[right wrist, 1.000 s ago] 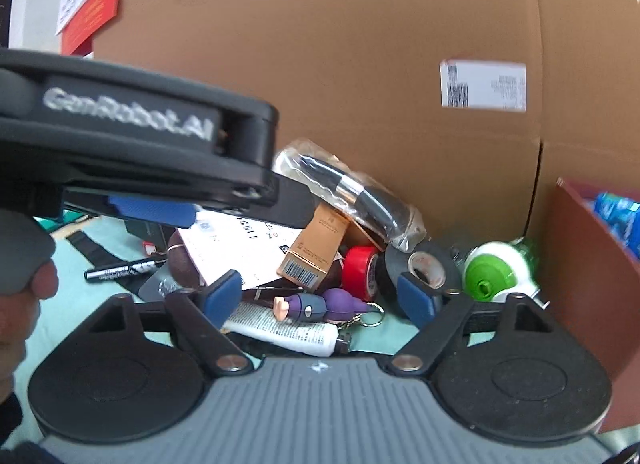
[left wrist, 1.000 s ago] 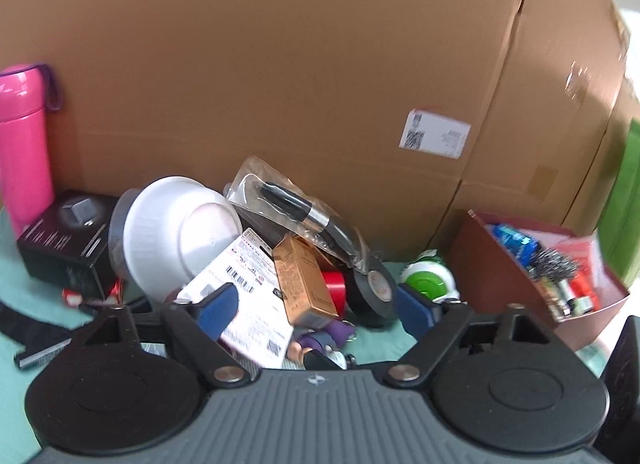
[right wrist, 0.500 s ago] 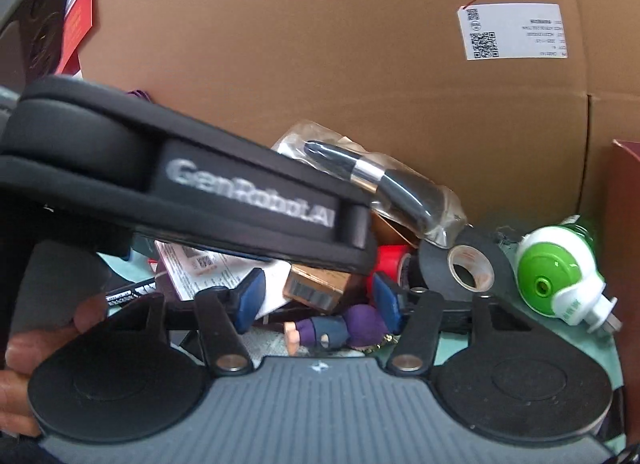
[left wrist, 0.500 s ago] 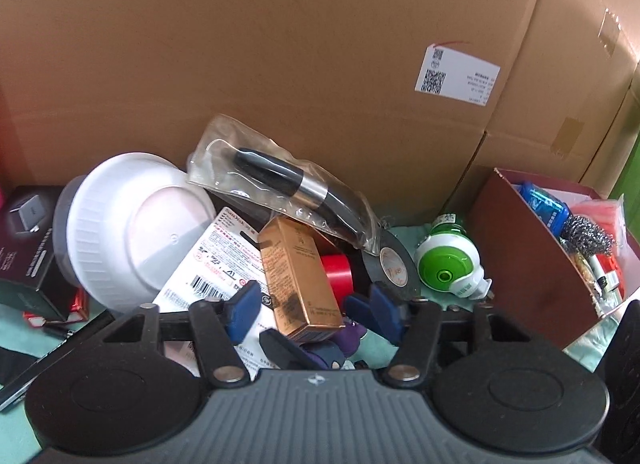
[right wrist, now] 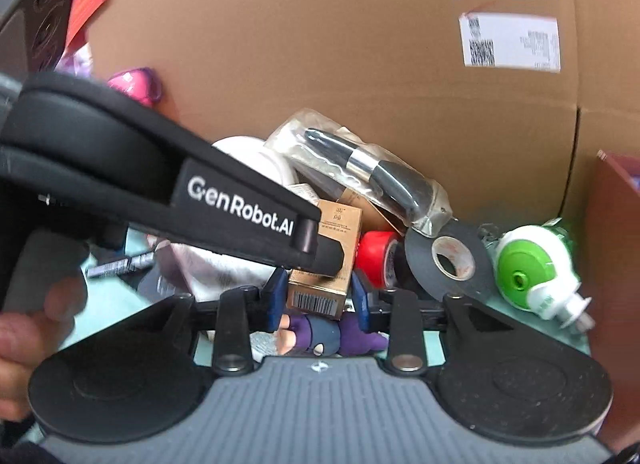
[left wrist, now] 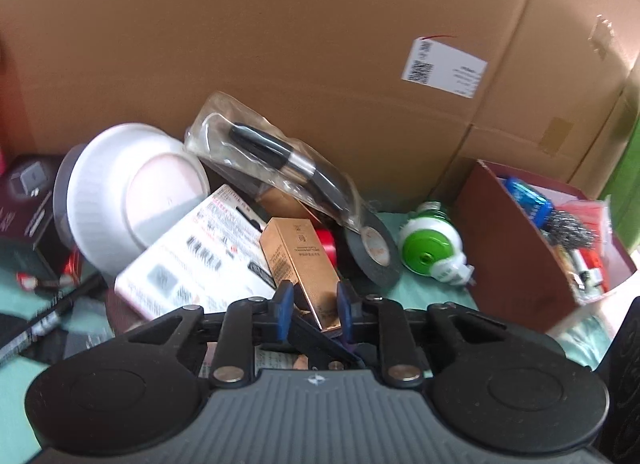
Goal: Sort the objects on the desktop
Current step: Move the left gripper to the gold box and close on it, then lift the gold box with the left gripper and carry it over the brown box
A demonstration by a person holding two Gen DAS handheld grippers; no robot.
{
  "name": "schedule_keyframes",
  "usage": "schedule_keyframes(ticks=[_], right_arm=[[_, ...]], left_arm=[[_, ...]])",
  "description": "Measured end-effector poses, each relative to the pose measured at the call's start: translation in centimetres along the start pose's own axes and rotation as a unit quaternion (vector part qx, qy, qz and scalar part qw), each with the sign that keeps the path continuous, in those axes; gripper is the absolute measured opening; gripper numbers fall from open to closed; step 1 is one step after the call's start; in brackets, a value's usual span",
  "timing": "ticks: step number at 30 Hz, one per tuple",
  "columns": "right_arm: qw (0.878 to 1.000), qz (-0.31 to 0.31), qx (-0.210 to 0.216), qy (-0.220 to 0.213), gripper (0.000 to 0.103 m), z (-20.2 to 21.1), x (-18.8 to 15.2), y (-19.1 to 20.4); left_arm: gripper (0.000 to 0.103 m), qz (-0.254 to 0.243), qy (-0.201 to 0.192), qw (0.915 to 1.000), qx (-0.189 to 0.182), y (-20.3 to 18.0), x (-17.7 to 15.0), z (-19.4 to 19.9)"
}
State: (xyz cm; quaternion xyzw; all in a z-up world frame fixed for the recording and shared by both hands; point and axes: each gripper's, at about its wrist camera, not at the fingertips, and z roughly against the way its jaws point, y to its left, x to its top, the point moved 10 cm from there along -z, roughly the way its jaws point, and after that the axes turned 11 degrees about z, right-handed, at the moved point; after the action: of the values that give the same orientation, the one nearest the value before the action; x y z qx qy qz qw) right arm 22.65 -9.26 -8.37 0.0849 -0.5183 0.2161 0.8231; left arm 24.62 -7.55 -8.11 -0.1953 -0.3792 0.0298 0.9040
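The slim gold carton [left wrist: 305,264] is taken as the landmark. In the left wrist view the left gripper [left wrist: 316,310] is seen with its blue pads [left wrist: 285,306] drawn in close on either side of the carton's near end; firm contact cannot be told. To the carton's left a white printed card [left wrist: 192,260] and a tilted white bowl [left wrist: 120,195] are seen. Behind it a bagged black tool [left wrist: 280,159] is propped. To its right a red tape roll [left wrist: 326,244], a black tape roll [left wrist: 374,254], a green-and-white dispenser [left wrist: 432,248] and a brown tray [left wrist: 516,248] are found. In the right wrist view the right gripper [right wrist: 318,304] is seen narrowly parted just below the carton's barcode end [right wrist: 320,300], above a purple figurine [right wrist: 324,338], with nothing held
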Motion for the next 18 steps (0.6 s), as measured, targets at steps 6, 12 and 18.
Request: schedule_keyframes(ticks=[6,12,18], right_arm=[[0.998,0.054,-0.016,0.021,0.033,4.3,-2.2,0.5],[0.997,0.056,-0.022,0.051,0.033,9.6,-6.4,0.5],[0.994,0.069,-0.039,0.074,0.033,13.0,-8.8,1.1]], left_arm=[[0.022,0.029,0.021,0.9988,-0.034,-1.9,-3.7,1.9],[0.021,0.046,0.055,0.9951,-0.069,-4.4,-8.8,2.9],[0.022,0.046,0.086,0.9915,-0.086,-6.2,-12.4,3.6]])
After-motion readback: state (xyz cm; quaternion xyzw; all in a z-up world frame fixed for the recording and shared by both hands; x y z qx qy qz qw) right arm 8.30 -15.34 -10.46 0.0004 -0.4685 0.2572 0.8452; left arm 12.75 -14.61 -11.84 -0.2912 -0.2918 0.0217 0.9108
